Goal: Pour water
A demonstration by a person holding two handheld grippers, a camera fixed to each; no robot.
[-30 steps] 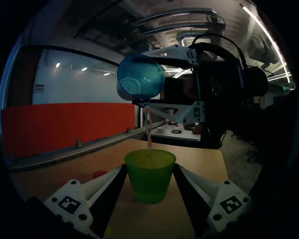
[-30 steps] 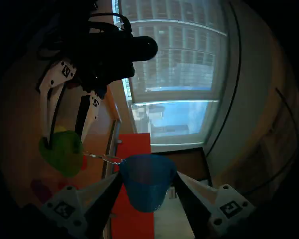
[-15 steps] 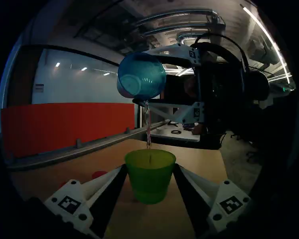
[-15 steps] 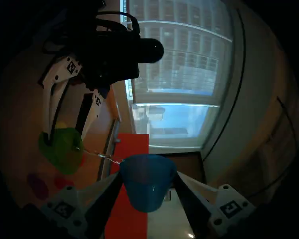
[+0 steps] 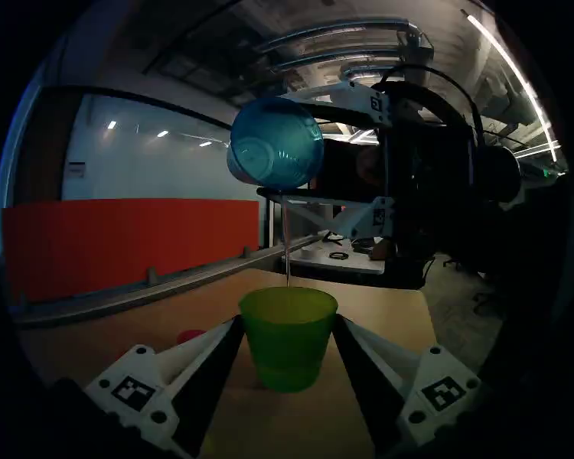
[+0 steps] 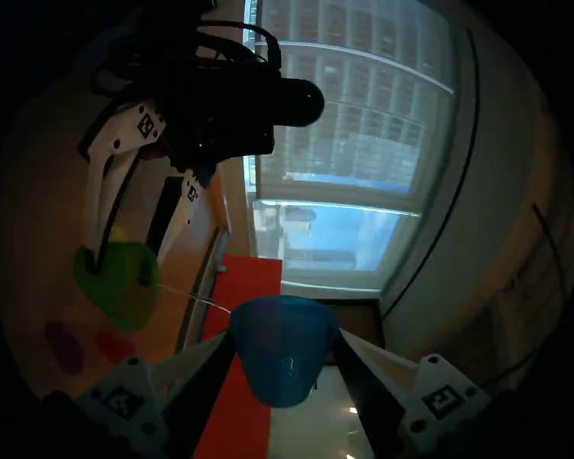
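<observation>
Wooden surface [image 5: 379, 314], dim office; left tongs [image 5: 288, 327] closed on upright green cup [image 5: 288, 352]; right tongs [image 6: 283, 338] gripping blue cup [image 6: 283, 367], tipped over above it, lip down, thin water stream [image 5: 286, 245] falling in.

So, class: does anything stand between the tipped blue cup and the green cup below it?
Nothing visible does. A thin water stream falls from the blue cup through open air into the green cup.

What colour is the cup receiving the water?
The cup is translucent green; clearest in the left gripper view.
</observation>
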